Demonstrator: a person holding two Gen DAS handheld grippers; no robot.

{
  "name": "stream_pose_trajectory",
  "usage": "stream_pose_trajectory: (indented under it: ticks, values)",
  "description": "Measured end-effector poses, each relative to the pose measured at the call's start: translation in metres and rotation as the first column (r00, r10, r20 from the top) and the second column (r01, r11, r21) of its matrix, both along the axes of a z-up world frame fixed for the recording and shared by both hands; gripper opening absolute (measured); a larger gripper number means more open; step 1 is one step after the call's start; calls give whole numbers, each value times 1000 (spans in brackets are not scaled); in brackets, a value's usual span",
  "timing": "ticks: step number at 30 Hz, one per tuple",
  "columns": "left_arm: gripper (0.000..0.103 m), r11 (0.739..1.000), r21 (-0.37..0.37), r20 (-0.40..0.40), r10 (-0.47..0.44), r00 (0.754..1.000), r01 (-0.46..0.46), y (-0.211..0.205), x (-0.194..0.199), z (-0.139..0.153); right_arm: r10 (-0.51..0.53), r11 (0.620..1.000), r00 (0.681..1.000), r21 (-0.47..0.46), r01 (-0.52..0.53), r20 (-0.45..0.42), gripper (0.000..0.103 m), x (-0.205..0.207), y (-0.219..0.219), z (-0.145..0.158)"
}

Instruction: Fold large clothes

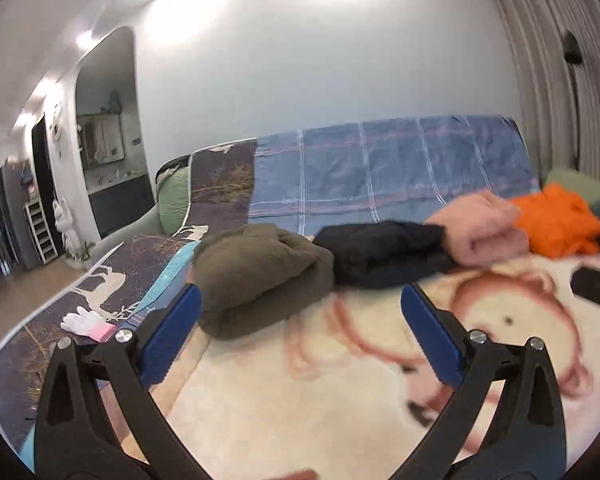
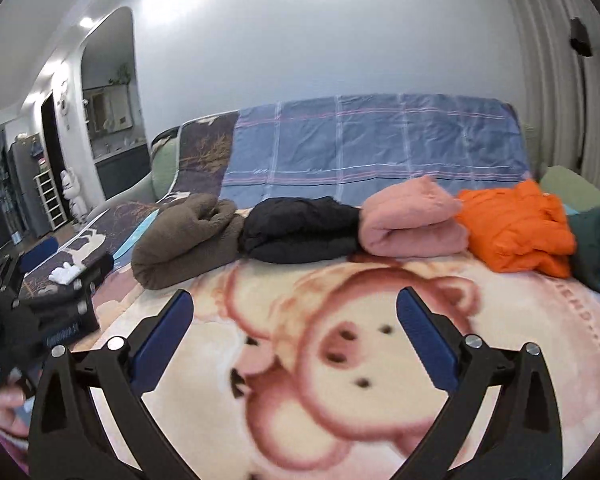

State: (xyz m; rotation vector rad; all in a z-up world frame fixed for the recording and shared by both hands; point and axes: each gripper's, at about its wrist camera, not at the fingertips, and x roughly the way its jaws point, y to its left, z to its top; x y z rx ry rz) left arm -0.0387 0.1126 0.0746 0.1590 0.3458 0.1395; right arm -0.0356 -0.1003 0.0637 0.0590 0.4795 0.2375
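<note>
A row of folded garments is seen lying along the back of a cream blanket (image 2: 380,420) printed with a pink cartoon pig, and every place below is given from that blanket. At the blanket's far left corner an olive-brown fleece bundle (image 2: 184,236) is set, touching a black folded garment (image 2: 300,230) next along the far edge; a pink folded garment (image 2: 410,220) follows, pressed against the black one, and an orange garment (image 2: 516,226) is crumpled at the far right, with a dark teal piece (image 2: 598,248) just beyond it at the blanket's right margin. Behind the row a blue checked sheet (image 2: 372,144) is draped upright. Off the blanket's left edge a dark cover printed with pale deer (image 1: 100,280) is spread, and on it a white glove (image 1: 78,318) is laid beside a small pink item (image 1: 104,333). The left gripper (image 1: 300,300) is held above the blanket's near left part, its jaws spread wide with nothing between them, the olive-brown bundle lying just beyond the blue pads. The right gripper (image 2: 294,304) is held over the blanket's middle, above the pig's face, its jaws likewise spread wide and empty, no garment being touched. Both views are somewhat blurred near the blanket.
</note>
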Motion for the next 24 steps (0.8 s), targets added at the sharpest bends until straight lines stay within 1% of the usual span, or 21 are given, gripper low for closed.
stream_pose_trajectory:
  ticks: [4, 7, 9, 12, 14, 17, 21, 24]
  values:
    - [101, 999, -26, -43, -44, 998, 43, -33, -20, -1, -51, 998, 998, -22, 52, 27, 102, -27, -22, 1]
    - [101, 998, -54, -59, -40, 997, 37, -54, -34, -4, -77, 997, 996, -14, 78, 49, 102, -44, -40, 0]
    - [101, 999, -41, -72, -25, 997, 22, -66, -42, -8, -94, 996, 993, 7, 94, 76, 102, -56, -54, -2]
    - [101, 999, -2, -75, -42, 996, 42, -89, -57, -13, -138, 990, 984, 1, 139, 110, 102, -72, -71, -6]
    - [101, 998, 6, -76, -62, 995, 63, -100, -65, -14, -148, 989, 982, -10, 150, 113, 102, -78, -77, -9]
    - [101, 997, -8, -78, -80, 994, 80, -111, -74, -14, -150, 988, 983, -9, 152, 106, 102, -87, -86, -15]
    - [101, 996, -20, -81, -84, 993, 83, -122, -82, -18, -161, 985, 981, -48, 167, 110, 102, -95, -91, -20]
    - [101, 995, -38, -88, -91, 992, 87, -127, -85, -21, -173, 982, 980, -55, 179, 102, 102, -98, -98, -23]
